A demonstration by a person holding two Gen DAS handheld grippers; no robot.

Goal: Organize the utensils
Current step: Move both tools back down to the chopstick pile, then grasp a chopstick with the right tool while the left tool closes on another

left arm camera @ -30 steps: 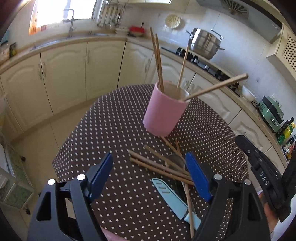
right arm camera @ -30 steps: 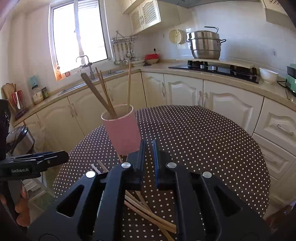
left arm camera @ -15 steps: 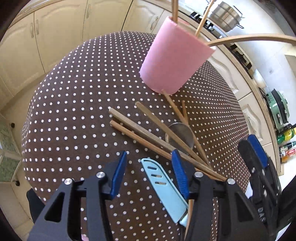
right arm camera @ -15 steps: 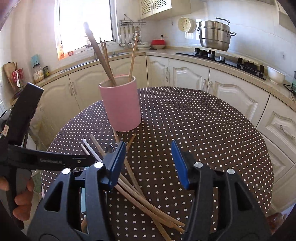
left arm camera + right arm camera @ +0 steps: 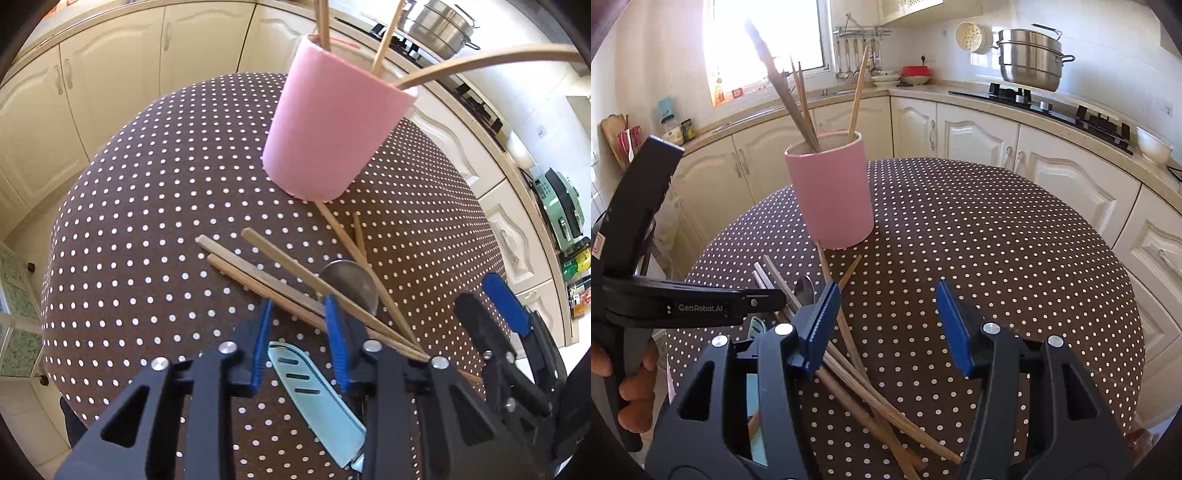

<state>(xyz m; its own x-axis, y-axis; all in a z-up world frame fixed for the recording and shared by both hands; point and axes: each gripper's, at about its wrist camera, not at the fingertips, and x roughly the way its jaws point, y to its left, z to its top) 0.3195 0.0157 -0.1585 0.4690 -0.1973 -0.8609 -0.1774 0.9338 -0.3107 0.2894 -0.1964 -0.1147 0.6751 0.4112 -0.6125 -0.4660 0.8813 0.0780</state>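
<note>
Pink cup [image 5: 833,195] stands upright on the bench [image 5: 997,258] with several chopsticks and a wooden handle inside. Loose chopsticks [image 5: 280,280], a spoon [image 5: 349,284] and a pale blue knife [image 5: 314,391] lie in front of it. Your left claw [image 5: 299,343] is part open astride the knife tip, gripping nothing. Your right claw [image 5: 886,325] is wide open, empty.

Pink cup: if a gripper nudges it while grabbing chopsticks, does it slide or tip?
The pink cup is tall for its base, and long utensils lean out past its rim, so it is probably top-heavy; a high nudge may tip it. A low push would more likely slide it on the smooth-looking polka-dot tablecloth. One loose chopstick ends at its base and could shift too.
</note>
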